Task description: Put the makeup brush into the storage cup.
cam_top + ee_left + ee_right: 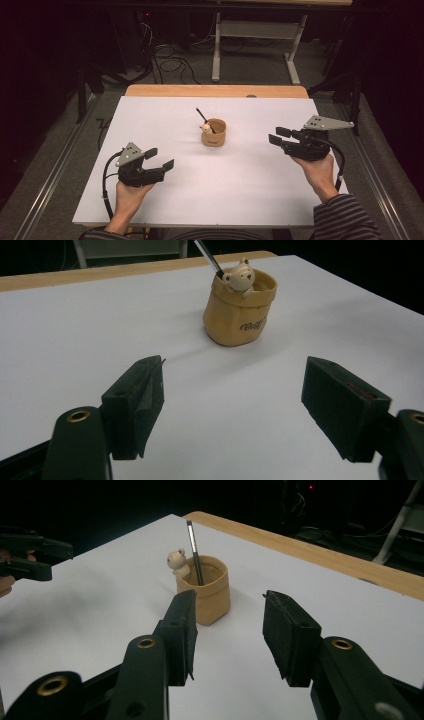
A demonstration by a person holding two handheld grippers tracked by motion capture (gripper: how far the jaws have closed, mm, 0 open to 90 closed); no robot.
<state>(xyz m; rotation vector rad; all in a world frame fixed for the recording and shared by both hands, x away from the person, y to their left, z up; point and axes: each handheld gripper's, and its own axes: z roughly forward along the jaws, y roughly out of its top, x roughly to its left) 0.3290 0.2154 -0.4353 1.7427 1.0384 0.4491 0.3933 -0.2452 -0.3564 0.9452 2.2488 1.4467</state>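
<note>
A tan sack-shaped cup stands upright near the middle of the white table top. A small bear figure sits on its rim, and a dark pen leans inside it. My left gripper hovers at the near left, open, jaws pointing toward the cup with nothing between them. At the right, my right gripper is open and empty, aimed at the cup from a short distance.
A wooden strip edges the table's far side. Beyond it stand a grey desk frame and loose cables on the floor. The left gripper appears far left in the right gripper view.
</note>
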